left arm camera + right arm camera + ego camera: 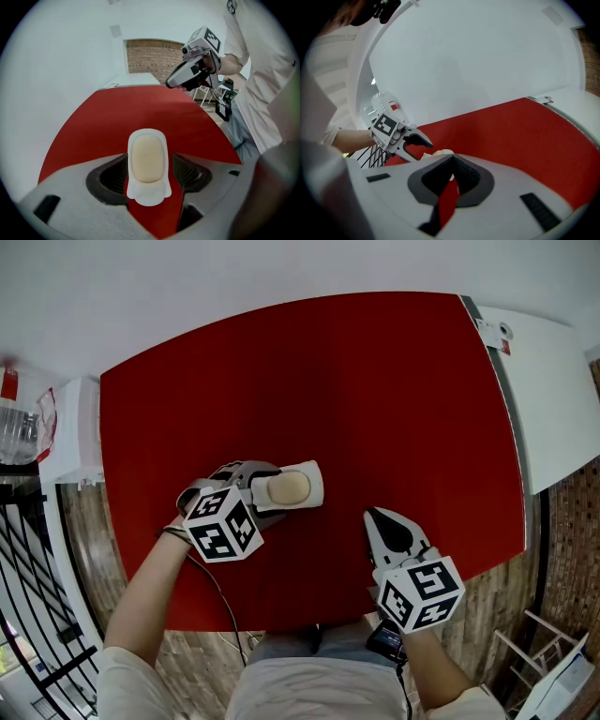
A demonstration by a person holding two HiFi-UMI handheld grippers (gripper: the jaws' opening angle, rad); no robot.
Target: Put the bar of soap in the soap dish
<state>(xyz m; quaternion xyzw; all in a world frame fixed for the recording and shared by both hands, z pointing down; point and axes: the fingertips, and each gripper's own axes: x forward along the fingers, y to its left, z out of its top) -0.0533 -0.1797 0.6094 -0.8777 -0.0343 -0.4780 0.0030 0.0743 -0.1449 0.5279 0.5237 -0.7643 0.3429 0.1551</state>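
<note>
Red table (328,381), bare except for one item near its front left. Soap dish (315,486), white, sits flat on the red top. The bar of soap (289,487), pale beige and oval, already lies in the dish's hollow. Left gripper (265,491) points steeply down at the dish, its jaws spread wide on either side of the dish's near end. The left gripper view shows the dish rim (147,197) between the two dark ribbed pads, with a strip of red table visible between the dish and the right-hand pad. On the other side the gap is too thin to judge. The pads don't appear to press, so this reads as an open, empty grip straddling the dish. The soap (148,158) sits centred and untouched by either pad. Right gripper (375,515) hovers over bare table, right of the dish and well apart from it. Its jaws are closed tip to tip with nothing between them, which the right gripper view confirms: the pads meet at the front (452,159). Each gripper carries a marker cube, left (223,524) and right (422,592). A white counter (548,399) butts against the table's right edge. Wood-pattern floor (89,531) shows on the left.
</note>
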